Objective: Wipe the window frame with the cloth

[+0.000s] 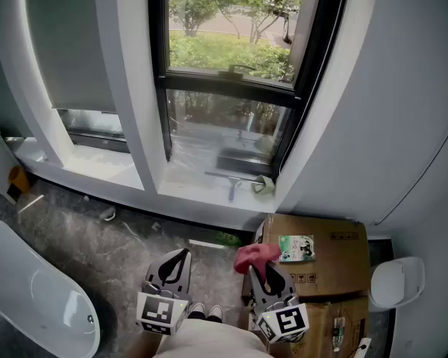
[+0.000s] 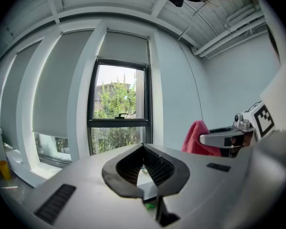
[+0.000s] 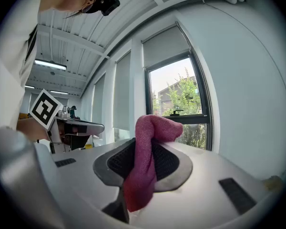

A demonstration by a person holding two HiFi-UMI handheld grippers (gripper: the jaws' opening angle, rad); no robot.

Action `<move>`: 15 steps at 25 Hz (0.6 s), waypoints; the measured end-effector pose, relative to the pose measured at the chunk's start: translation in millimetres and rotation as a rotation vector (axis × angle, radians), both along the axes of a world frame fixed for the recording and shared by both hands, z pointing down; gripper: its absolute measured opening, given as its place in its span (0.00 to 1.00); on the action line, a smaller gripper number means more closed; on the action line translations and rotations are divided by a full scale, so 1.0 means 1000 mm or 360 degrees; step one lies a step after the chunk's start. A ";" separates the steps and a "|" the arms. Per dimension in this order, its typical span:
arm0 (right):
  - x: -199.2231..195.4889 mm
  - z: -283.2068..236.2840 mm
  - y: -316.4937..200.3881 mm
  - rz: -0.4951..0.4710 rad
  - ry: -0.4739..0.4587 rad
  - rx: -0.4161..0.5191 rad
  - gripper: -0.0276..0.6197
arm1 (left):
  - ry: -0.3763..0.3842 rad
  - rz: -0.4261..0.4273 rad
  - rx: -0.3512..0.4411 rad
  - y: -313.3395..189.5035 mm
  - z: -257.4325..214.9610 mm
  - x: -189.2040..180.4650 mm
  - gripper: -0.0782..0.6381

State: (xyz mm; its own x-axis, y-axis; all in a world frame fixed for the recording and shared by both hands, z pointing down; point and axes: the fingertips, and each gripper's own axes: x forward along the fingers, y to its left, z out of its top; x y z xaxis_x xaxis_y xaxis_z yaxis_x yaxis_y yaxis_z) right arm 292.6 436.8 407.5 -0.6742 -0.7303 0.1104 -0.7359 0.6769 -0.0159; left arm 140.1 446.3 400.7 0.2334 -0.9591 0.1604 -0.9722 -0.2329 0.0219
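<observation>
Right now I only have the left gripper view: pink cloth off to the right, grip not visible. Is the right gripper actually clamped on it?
Observer: Yes. The right gripper view shows the right gripper with its jaws shut on the pink cloth, which sticks up above them and hangs below.
Operator: Anything lying on the sill?
Observer: The head view shows a squeegee on the sill, under the black window frame.
Operator: What's near the right gripper?
Observer: A cardboard box on the floor, just to its right in the head view, with a small green-and-white packet on top.
</observation>
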 end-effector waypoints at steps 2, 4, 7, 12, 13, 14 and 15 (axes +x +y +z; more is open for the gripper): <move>0.002 0.001 -0.004 -0.0006 -0.0007 -0.0002 0.20 | -0.0006 0.0000 -0.0003 -0.004 0.000 0.002 0.12; 0.003 0.001 -0.007 -0.0014 -0.0010 -0.0001 0.20 | -0.0010 -0.0006 0.0001 -0.007 0.000 0.004 0.12; 0.005 0.002 -0.013 -0.0029 -0.0011 0.0009 0.20 | -0.0016 -0.0024 0.0021 -0.012 -0.002 0.006 0.12; 0.003 0.002 -0.026 -0.0060 -0.0007 0.0033 0.20 | -0.0021 -0.0032 0.0037 -0.025 0.000 0.008 0.12; 0.004 0.003 -0.029 -0.0057 -0.0008 0.0029 0.20 | -0.0020 -0.0034 0.0035 -0.028 0.001 0.009 0.12; 0.005 0.005 -0.032 -0.0053 -0.0014 0.0026 0.20 | -0.0019 -0.0034 0.0032 -0.032 0.003 0.009 0.12; 0.006 0.007 -0.035 -0.0051 -0.0028 0.0028 0.20 | -0.0018 -0.0034 0.0031 -0.036 0.004 0.010 0.12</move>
